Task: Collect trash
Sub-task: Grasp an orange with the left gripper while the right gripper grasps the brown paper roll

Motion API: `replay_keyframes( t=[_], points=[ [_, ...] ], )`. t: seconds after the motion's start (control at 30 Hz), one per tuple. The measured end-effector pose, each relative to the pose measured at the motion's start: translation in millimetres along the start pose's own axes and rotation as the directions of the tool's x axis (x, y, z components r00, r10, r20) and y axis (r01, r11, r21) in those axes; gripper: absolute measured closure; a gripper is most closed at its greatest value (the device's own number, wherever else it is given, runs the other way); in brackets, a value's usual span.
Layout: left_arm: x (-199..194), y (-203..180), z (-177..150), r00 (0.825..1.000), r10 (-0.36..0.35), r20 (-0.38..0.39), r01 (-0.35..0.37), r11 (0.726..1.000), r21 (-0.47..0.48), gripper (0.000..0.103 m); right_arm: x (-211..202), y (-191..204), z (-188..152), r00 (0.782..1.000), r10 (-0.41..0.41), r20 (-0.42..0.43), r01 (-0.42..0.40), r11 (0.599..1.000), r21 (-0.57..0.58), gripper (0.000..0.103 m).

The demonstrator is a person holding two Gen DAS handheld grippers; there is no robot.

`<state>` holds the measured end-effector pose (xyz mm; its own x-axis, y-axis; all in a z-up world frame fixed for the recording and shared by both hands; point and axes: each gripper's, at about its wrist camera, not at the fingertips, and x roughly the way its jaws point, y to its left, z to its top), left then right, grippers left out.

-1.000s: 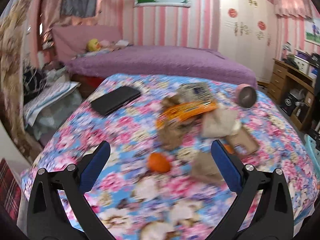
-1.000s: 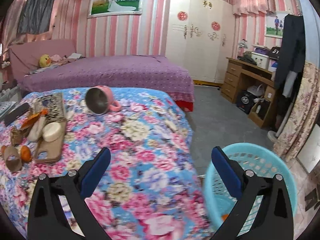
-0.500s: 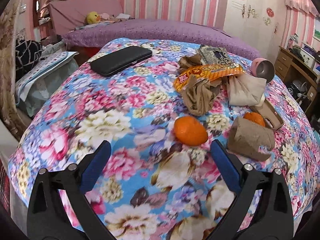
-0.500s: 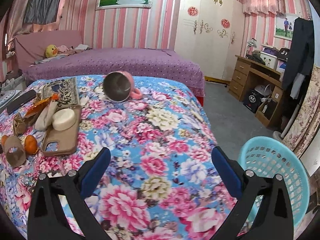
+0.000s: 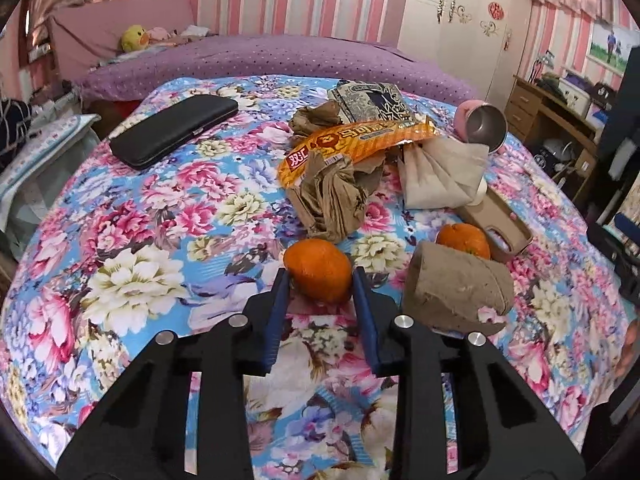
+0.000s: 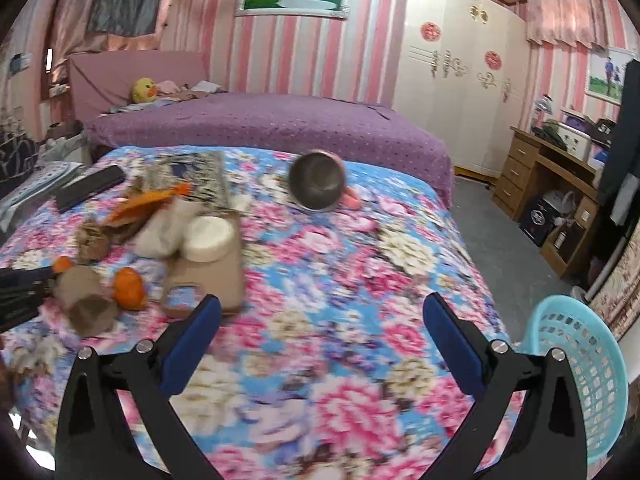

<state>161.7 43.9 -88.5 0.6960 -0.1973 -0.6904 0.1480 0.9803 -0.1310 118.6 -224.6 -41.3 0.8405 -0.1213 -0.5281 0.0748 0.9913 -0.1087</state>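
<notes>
A small orange [image 5: 318, 270] lies on the floral bedspread [image 5: 132, 280]. My left gripper [image 5: 319, 277] is closing on it, and its blue pads touch both sides of the fruit. A second orange [image 5: 464, 240] sits behind a brown cardboard roll [image 5: 456, 292] to the right. Farther back lie crumpled brown paper [image 5: 332, 200], an orange snack wrapper [image 5: 360, 144] and a beige tissue wad [image 5: 440, 176]. My right gripper [image 6: 320, 320] hangs open over the bedspread [image 6: 360, 264] with nothing between its fingers. The light blue basket [image 6: 580, 368] stands on the floor at lower right.
A black wallet [image 5: 176, 136], a printed booklet [image 5: 372, 100], a tan phone case [image 5: 500, 228] and a tipped pink mug [image 5: 482, 124] also lie on the spread. A purple bed [image 6: 280, 128] is behind, a wooden desk [image 6: 552, 184] to the right.
My left gripper came down and forward to the orange, and its wide jaws narrowed around it. My right gripper swung left, so the basket slid toward the right edge of its view.
</notes>
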Motion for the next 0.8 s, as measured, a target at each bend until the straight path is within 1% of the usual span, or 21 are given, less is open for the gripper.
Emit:
replay_keyframes(
  t=[0.07,0.17,0.3,0.47,0.63,0.7,0.8],
  points=[
    [-3,8,3,1.0,-0.013,0.005,0.013,1.0,-0.023,0.076,-6,16,2,1.0,0.024,0.008,-0.024,1.0,-0.017,0.005],
    [-12,19,4,1.0,0.0,0.026,0.001,0.999,-0.033,0.076,-13,40,1,0.998,0.064,0.014,-0.064,0.997,-0.037,0.005],
    [-26,42,4,0.996,0.073,0.051,-0.072,0.997,-0.029,0.076,-12,74,-2,0.993,0.119,-0.006,-0.119,0.992,-0.048,0.005],
    [-35,75,2,0.986,0.154,0.059,-0.15,0.986,-0.073,0.076,-14,114,-6,0.985,0.174,-0.011,-0.175,0.982,-0.072,0.005],
    [-40,95,2,0.981,0.185,0.06,-0.178,0.978,-0.113,0.076,-8,153,-8,0.982,0.187,-0.028,-0.189,0.976,-0.112,0.005],
    [-39,98,2,0.98,0.189,0.056,-0.181,0.976,-0.121,0.076,-2,166,-9,0.985,0.167,-0.041,-0.172,0.976,-0.135,0.005],
    [-37,97,0,0.981,0.186,0.049,-0.179,0.977,-0.119,0.076,8,174,-9,0.985,0.156,-0.074,-0.165,0.975,-0.146,0.009]
  ],
)
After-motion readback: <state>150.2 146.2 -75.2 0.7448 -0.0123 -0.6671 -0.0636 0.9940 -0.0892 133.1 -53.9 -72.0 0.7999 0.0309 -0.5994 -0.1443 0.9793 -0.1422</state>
